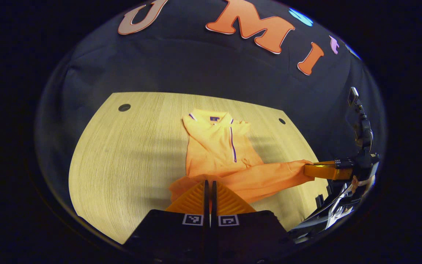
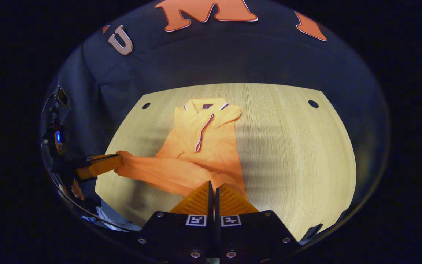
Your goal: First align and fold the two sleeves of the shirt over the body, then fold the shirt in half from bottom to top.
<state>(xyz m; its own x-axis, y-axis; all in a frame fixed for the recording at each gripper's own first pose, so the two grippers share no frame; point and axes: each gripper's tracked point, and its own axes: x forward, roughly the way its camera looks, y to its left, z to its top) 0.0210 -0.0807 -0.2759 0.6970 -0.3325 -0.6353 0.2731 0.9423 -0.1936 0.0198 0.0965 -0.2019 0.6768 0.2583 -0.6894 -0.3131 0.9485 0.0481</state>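
An orange polo shirt (image 1: 214,146) (image 2: 203,143) lies on the wooden table (image 1: 130,154) (image 2: 291,146), collar at the far end, both sleeves folded over the body. Its bottom hem is raised and stretched between the two grippers. My left gripper (image 1: 210,183) is shut on one hem corner, right in front of its camera. In the right gripper view the left gripper (image 2: 104,165) appears at the left, pinching that corner. My right gripper (image 2: 213,187) is shut on the other hem corner, and the left gripper view has it (image 1: 328,170) at the right.
The tabletop has two dark round holes (image 1: 124,107) (image 1: 282,121) near its back corners. Bare wood spreads to both sides of the shirt. The booth's black cloth wall stands behind the table. A hand (image 2: 75,190) holds the left gripper.
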